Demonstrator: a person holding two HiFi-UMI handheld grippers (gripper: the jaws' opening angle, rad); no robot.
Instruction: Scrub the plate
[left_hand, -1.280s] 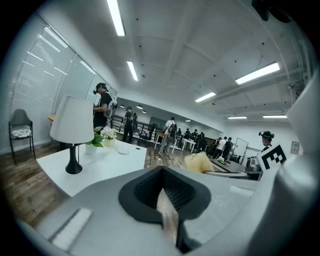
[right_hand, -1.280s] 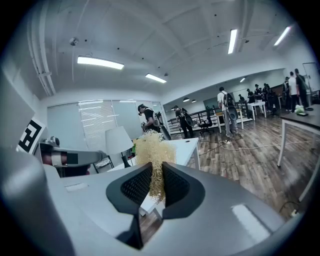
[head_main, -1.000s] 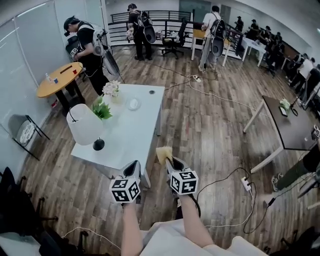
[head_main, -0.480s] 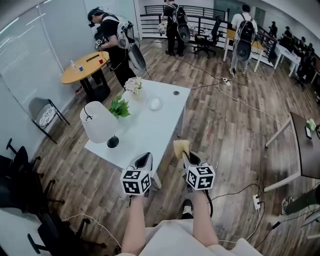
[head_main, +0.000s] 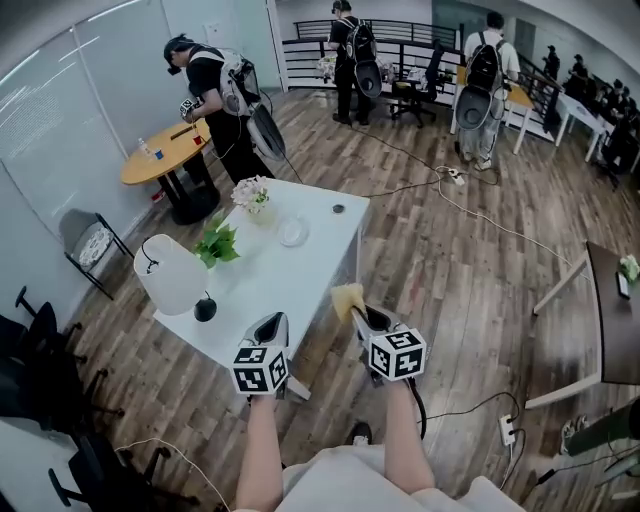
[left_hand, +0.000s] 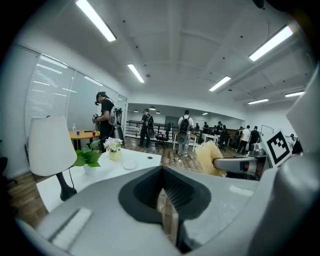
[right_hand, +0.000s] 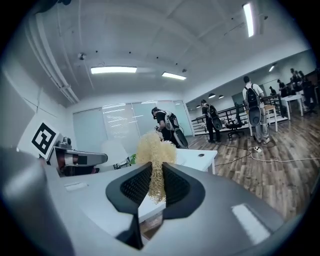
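A small clear plate (head_main: 293, 233) lies on the white table (head_main: 300, 275), toward its far end; in the left gripper view the plate (left_hand: 131, 164) shows well beyond the jaws. My right gripper (head_main: 358, 312) is shut on a pale yellow fibrous scrubber (head_main: 346, 298), held in the air off the table's near right corner. Between the right jaws the scrubber (right_hand: 156, 160) sticks up. My left gripper (head_main: 272, 322) hovers over the table's near edge, its jaws together with nothing in them (left_hand: 167, 210).
On the table stand a white lamp (head_main: 168, 275), a green plant (head_main: 217, 243) and a vase of flowers (head_main: 251, 193). A person works at a round wooden table (head_main: 165, 152) behind. Cables (head_main: 470, 205) cross the wood floor to the right.
The head view has swung and closed in on the white table. Both grippers hold the same pose near its front corner, the scrubber still in the right one.
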